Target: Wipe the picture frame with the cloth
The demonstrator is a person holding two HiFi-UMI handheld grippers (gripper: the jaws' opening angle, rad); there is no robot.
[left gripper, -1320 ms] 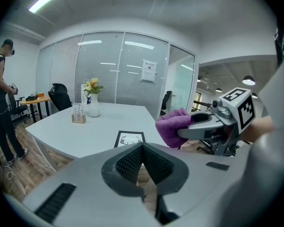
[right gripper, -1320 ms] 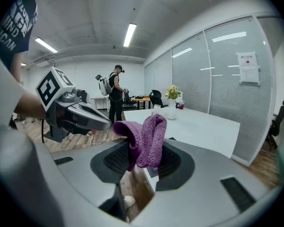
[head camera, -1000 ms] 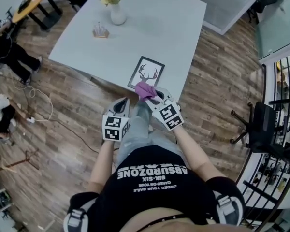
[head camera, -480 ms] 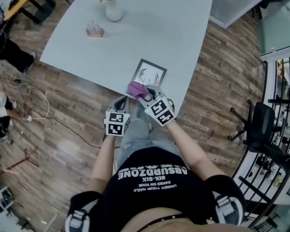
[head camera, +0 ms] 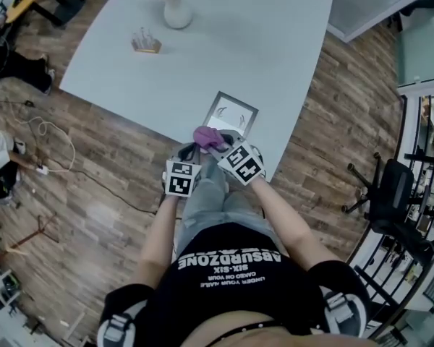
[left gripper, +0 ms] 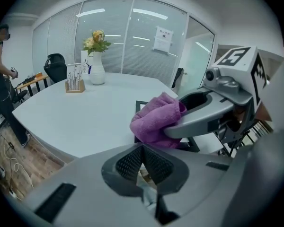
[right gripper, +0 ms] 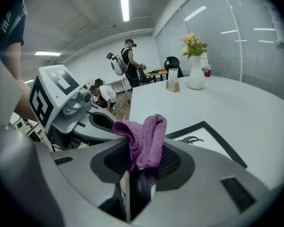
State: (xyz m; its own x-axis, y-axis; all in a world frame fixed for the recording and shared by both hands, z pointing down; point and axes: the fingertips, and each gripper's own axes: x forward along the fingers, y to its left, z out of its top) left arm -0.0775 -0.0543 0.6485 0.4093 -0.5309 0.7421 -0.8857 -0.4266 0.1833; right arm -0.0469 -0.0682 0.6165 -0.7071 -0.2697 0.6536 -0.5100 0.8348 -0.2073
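The frame [head camera: 231, 113] lies flat at the table's [head camera: 275, 63] near edge. My right gripper [head camera: 218, 142] pinches the cloth [head camera: 207, 135] over its near corner. My left gripper [head camera: 190, 152] hangs just beside, jaws pressed together, empty. Vase [head camera: 177, 13] and holder [head camera: 146, 43] stand well apart at the far side.

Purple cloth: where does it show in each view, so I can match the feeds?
Head view: purple cloth at centre, at the picture frame's near edge.
Left gripper view: cloth just right of centre, covering part of the frame.
Right gripper view: cloth lower centre, clamped in the right gripper.
Shared landmark: white vase of flowers, beyond the cloth in all three.
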